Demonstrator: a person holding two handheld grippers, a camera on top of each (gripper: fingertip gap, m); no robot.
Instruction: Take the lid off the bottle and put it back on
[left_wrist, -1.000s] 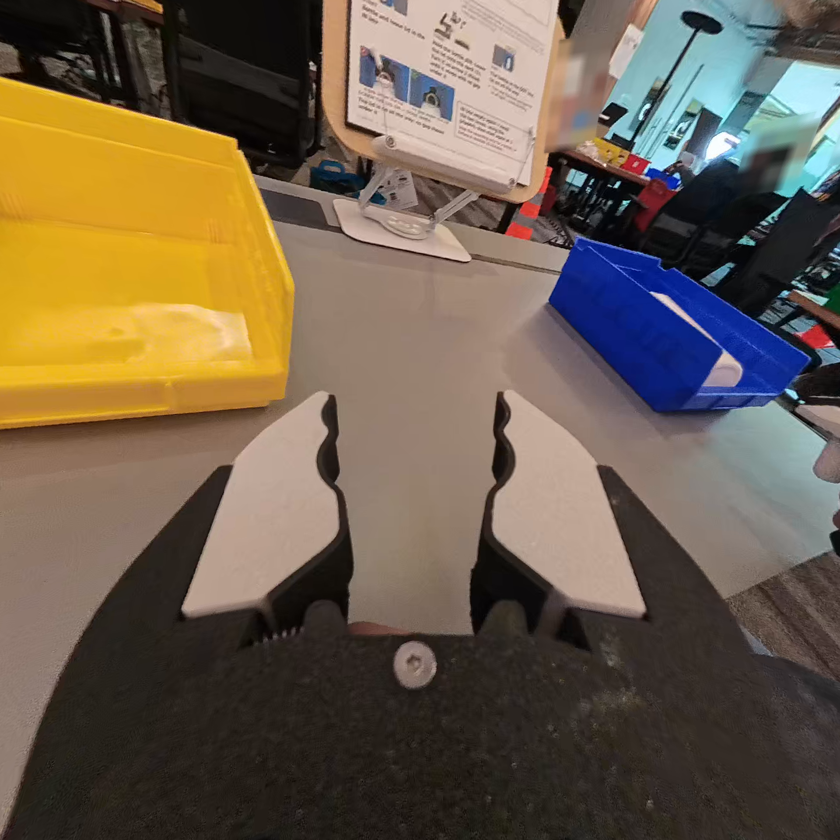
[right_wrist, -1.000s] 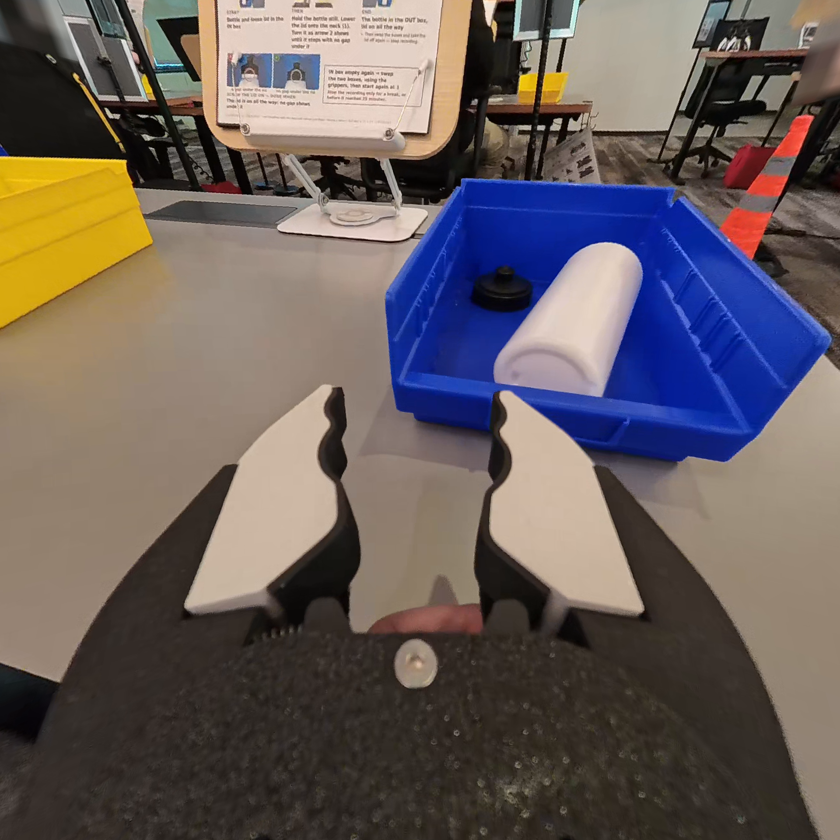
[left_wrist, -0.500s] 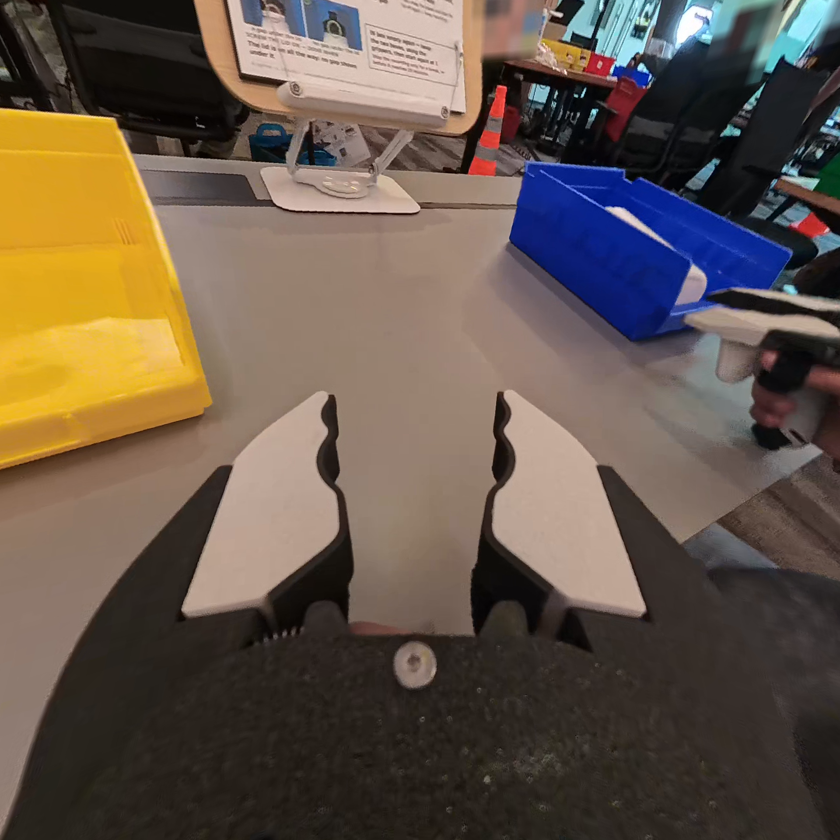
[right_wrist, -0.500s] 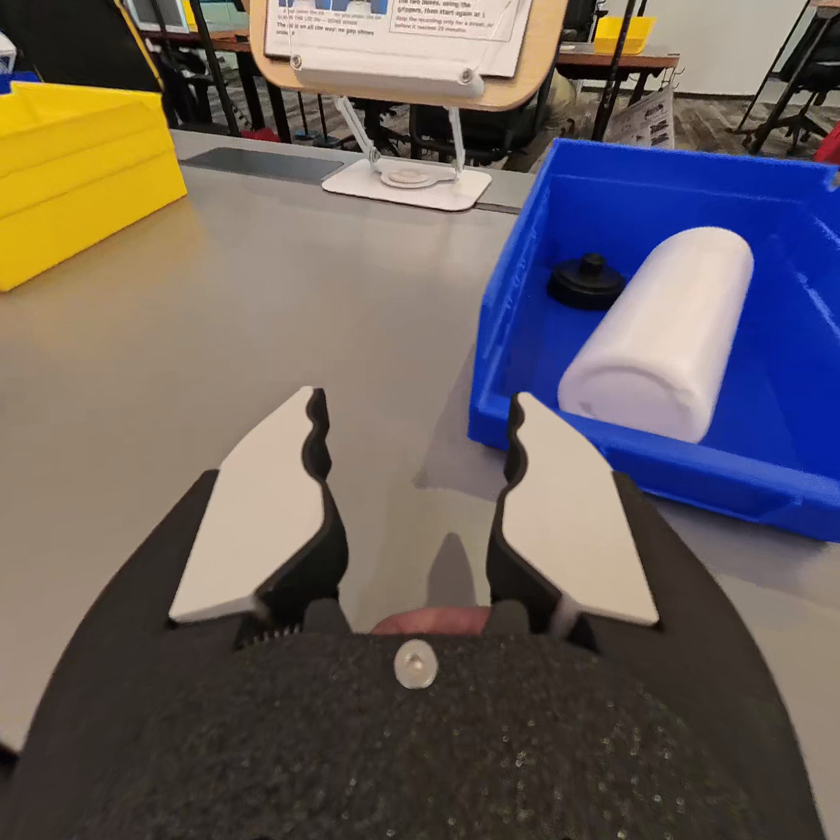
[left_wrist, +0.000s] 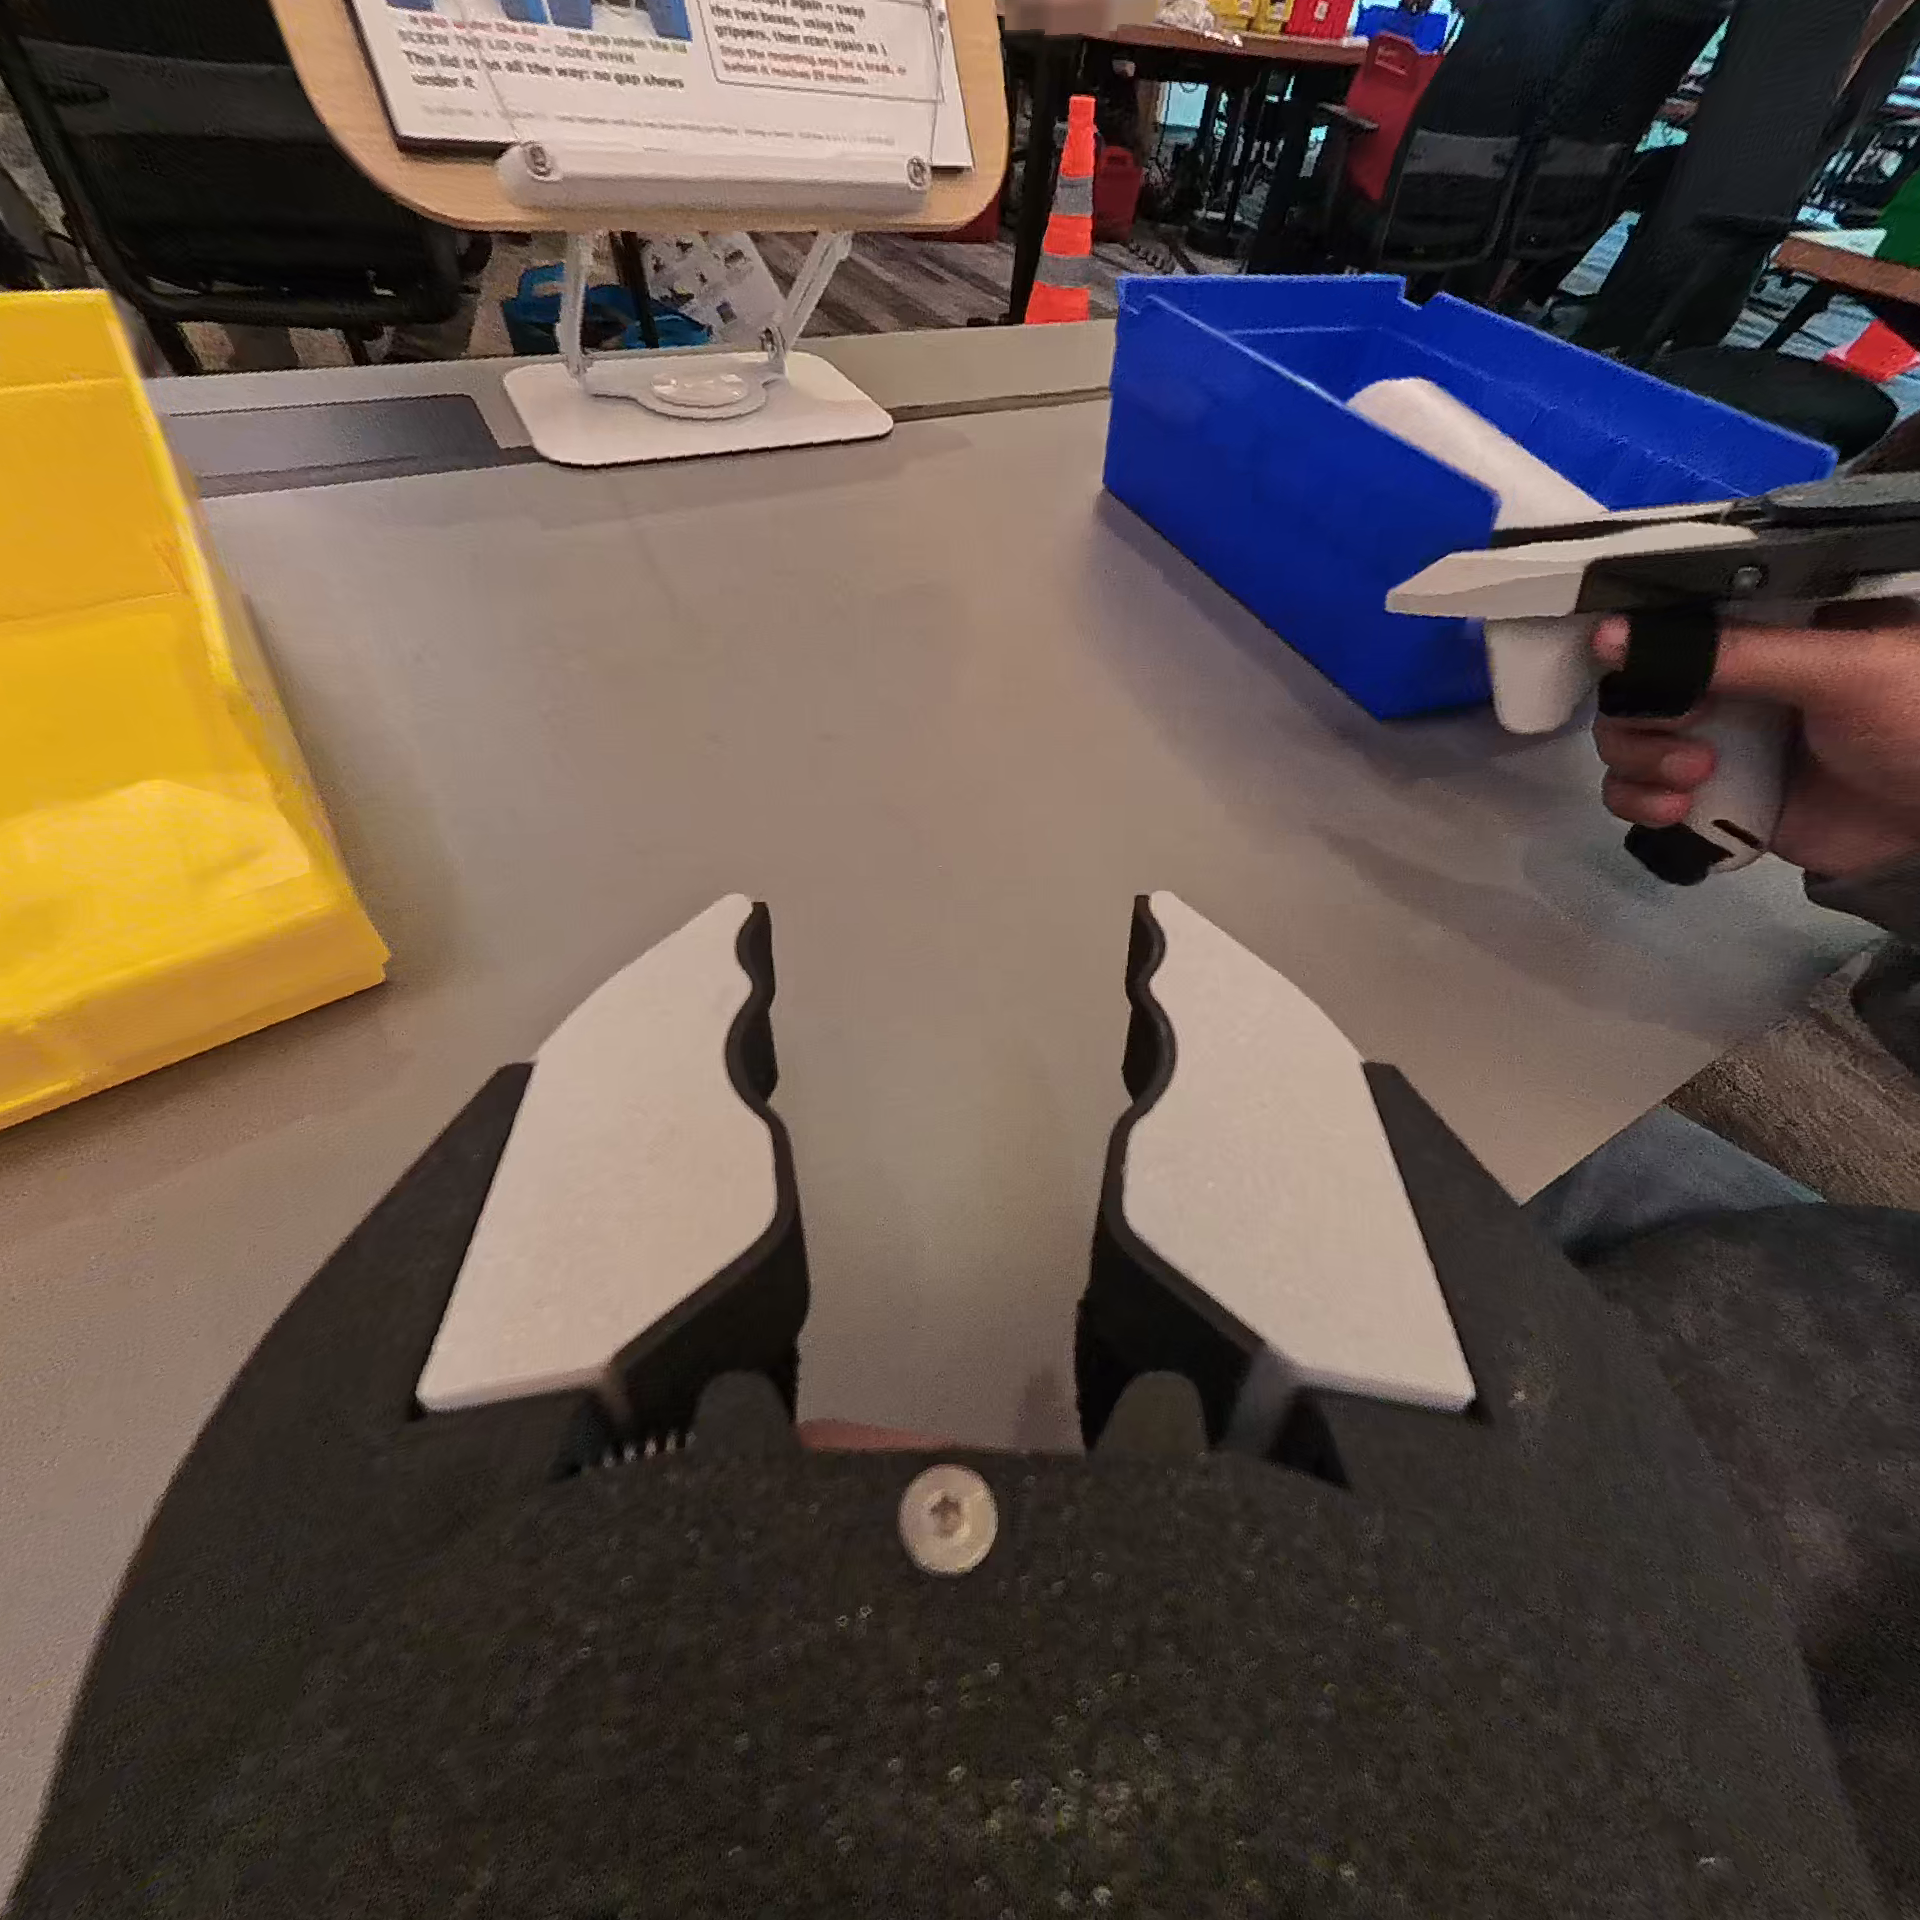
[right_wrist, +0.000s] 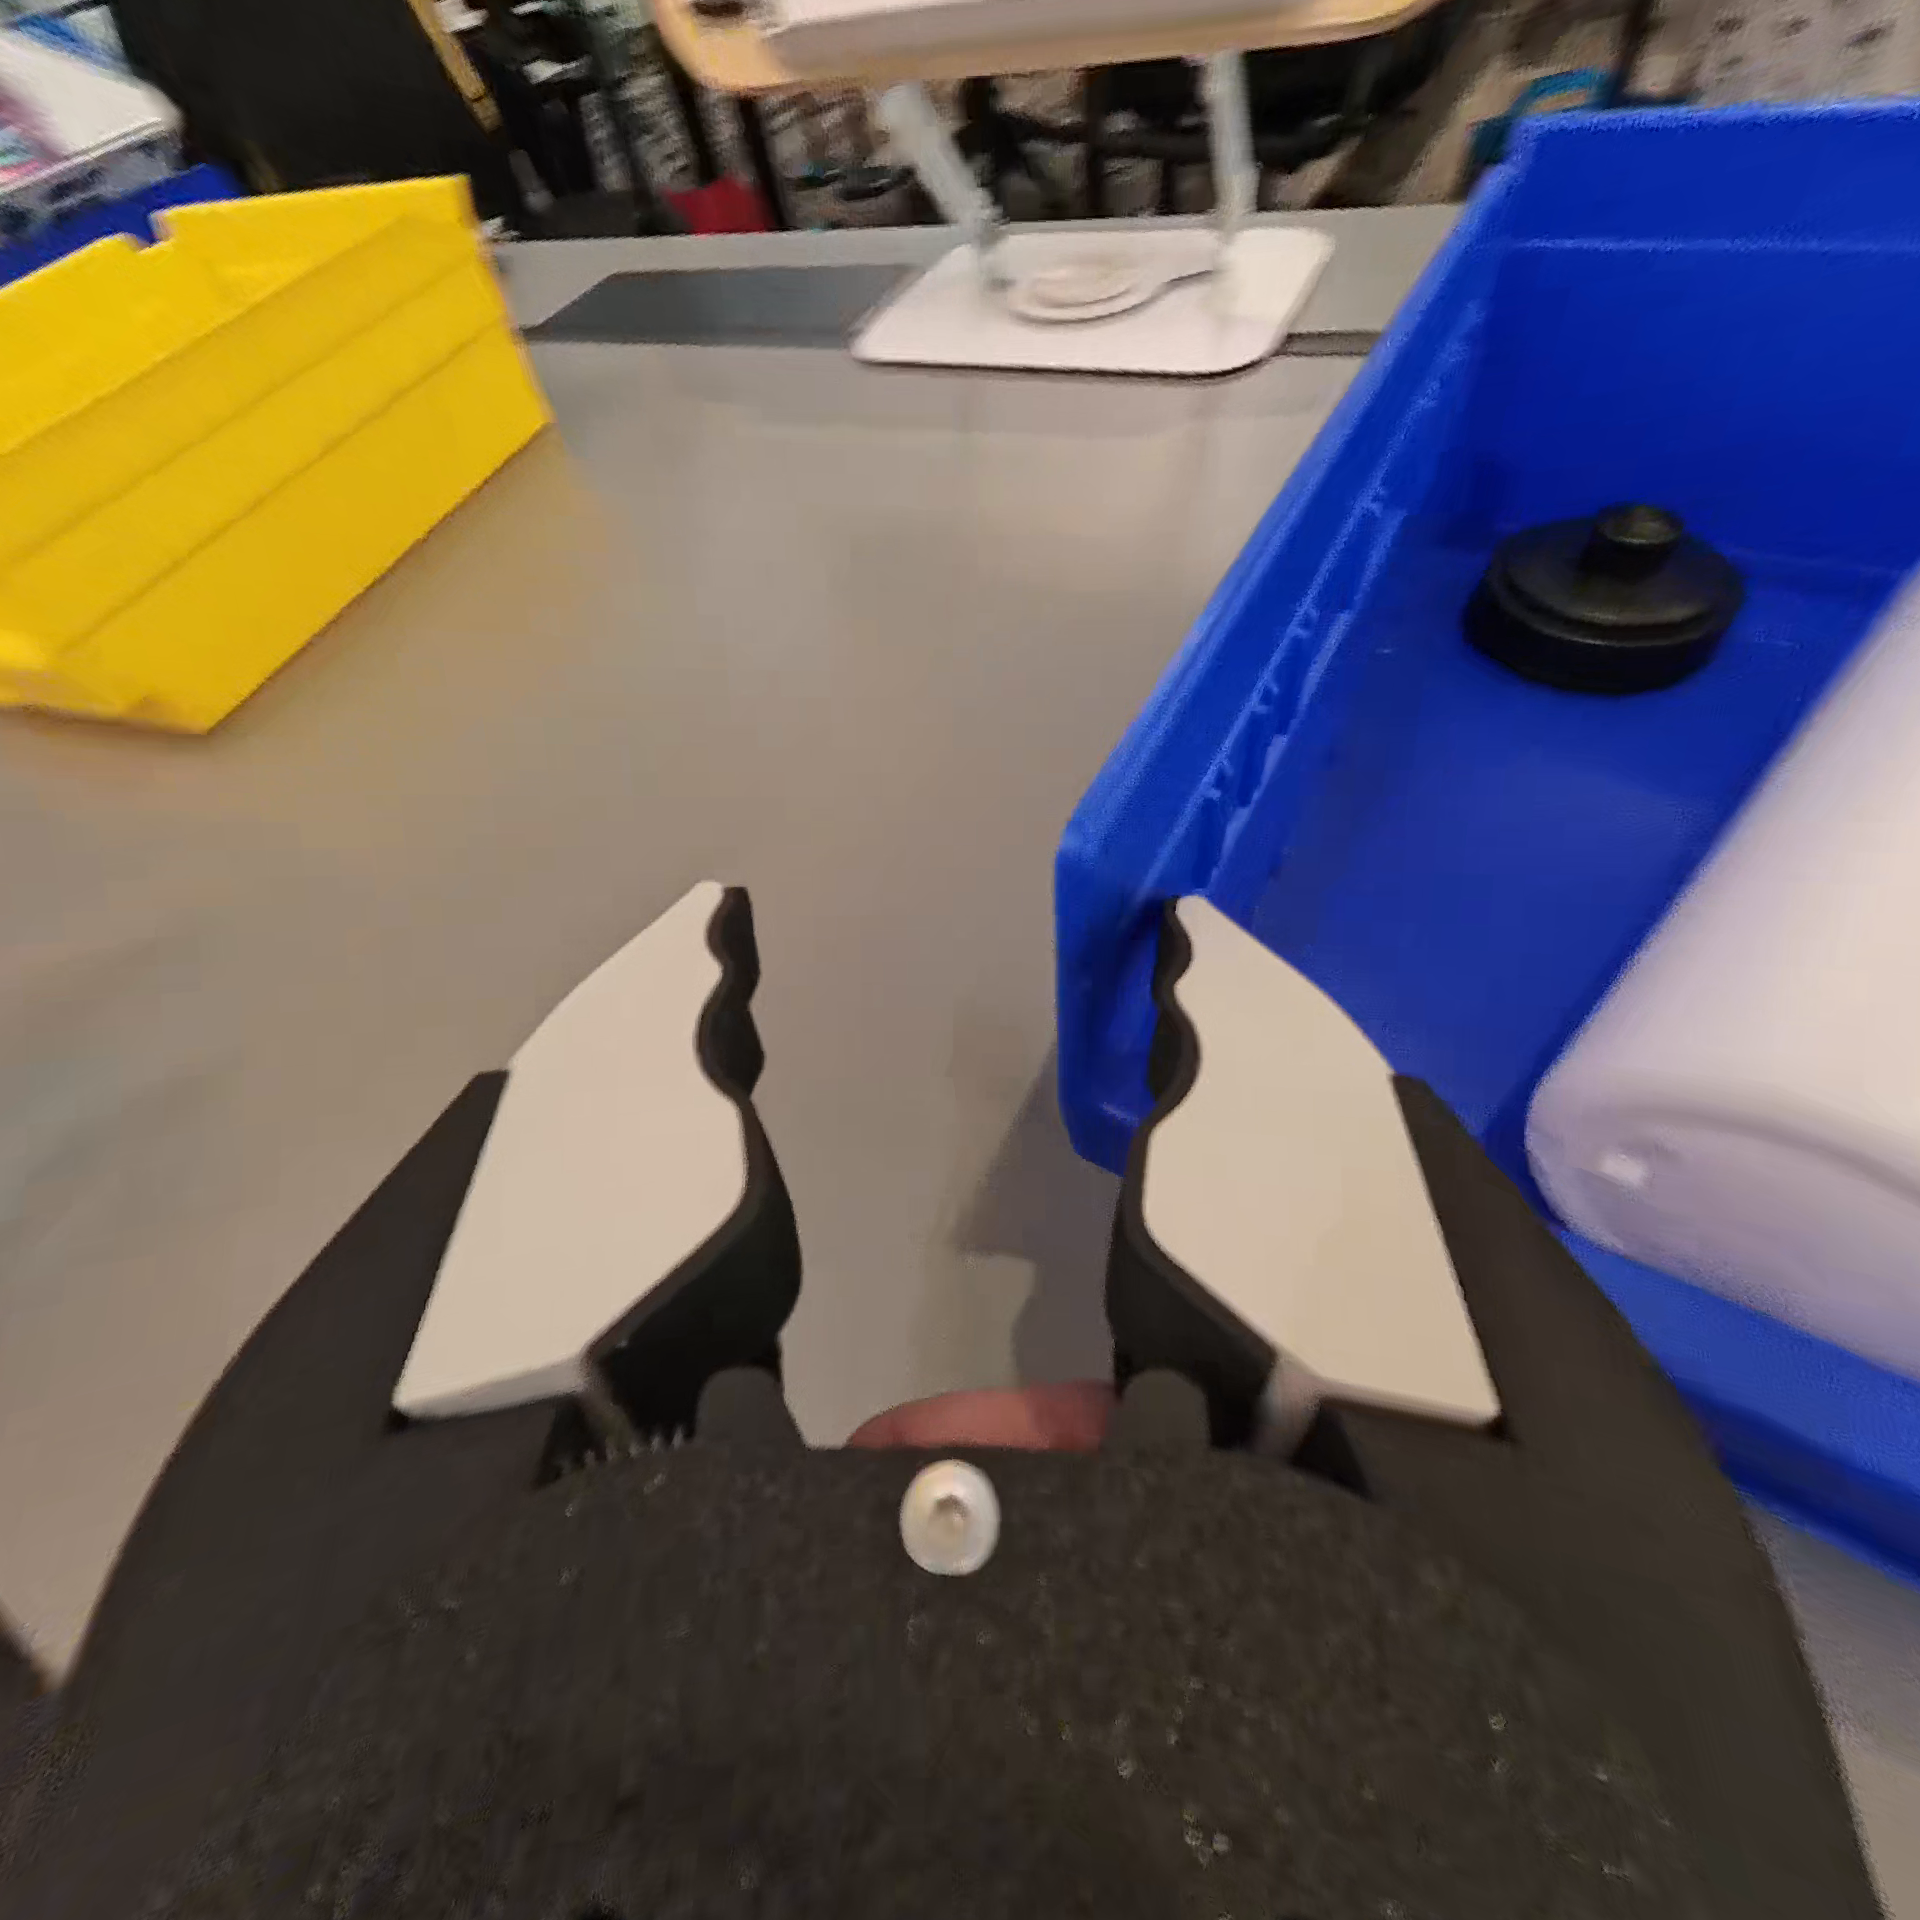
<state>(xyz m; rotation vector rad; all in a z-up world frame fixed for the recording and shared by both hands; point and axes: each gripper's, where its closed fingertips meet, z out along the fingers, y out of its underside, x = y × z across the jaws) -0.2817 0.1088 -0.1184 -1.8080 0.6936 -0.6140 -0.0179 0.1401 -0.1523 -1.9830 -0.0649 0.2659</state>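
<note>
Lying on its side: bottle (right_wrist: 1756, 997), white, inside the blue bin (right_wrist: 1278, 748), base end toward the right camera.
Lid: black lid (right_wrist: 1605, 613) is off the bottle, sitting on the bin floor just beside the bottle's far end.
Bin: on the grey table (left_wrist: 883, 675), right side; from the left camera the bottle (left_wrist: 1455, 447) peeks over its wall (left_wrist: 1299, 499).
Right gripper (right_wrist: 951, 914): fingers apart, nothing between them, low at the bin's near left corner; right fingertip overlaps the bin wall in view.
Left gripper (left_wrist: 951, 914): fingers apart, empty, over bare table, well clear of the bin.
Hand (left_wrist: 1787, 748): grips the right gripper's handle.
Yellow bin (left_wrist: 135, 779): far left on the table.
Sign stand (left_wrist: 696, 405): at the back edge.
</note>
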